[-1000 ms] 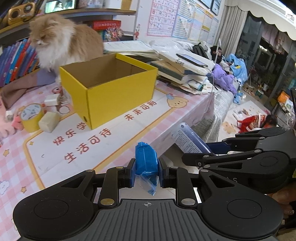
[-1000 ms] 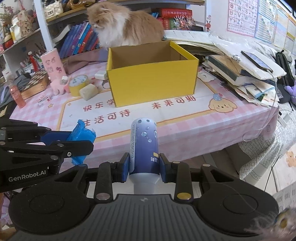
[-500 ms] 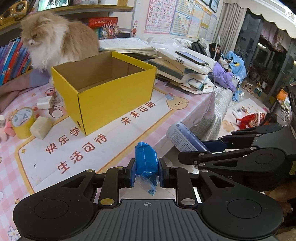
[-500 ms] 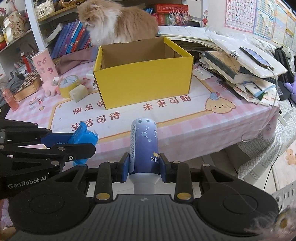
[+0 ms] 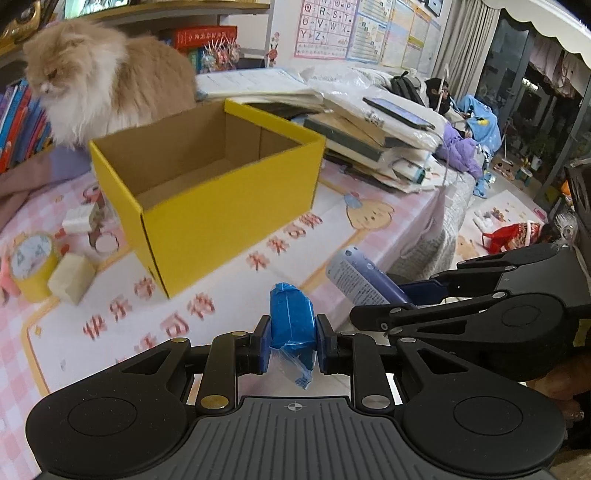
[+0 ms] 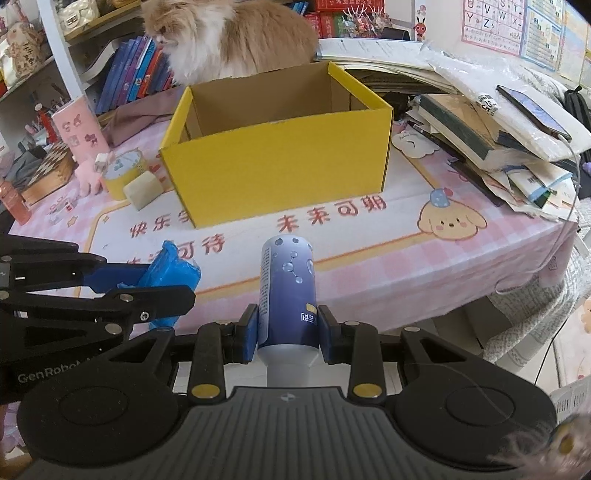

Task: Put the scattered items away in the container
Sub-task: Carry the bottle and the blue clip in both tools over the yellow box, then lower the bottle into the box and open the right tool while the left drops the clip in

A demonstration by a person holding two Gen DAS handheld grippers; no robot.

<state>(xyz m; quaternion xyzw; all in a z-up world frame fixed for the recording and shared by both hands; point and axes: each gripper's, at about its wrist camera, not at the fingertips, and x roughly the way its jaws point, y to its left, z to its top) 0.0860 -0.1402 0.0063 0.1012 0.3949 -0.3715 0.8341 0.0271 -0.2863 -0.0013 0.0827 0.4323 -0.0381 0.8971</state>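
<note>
Blue crinkled packet [image 5: 291,317] pinched in left gripper [image 5: 291,341]; yellow box [image 5: 221,192] open.

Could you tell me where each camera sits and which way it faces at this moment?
Left wrist: on the left hand-held gripper, facing the yellow box, cat; its fingers grip a blue packet.
Right wrist: on the right hand-held gripper, facing the same box; fingers grip a blue bottle.
Shared: box, cat, each other's gripper.

A fluffy cat [image 6: 236,33] sits behind the table's stacked books [image 6: 480,133] and phone [image 6: 532,110].
</note>
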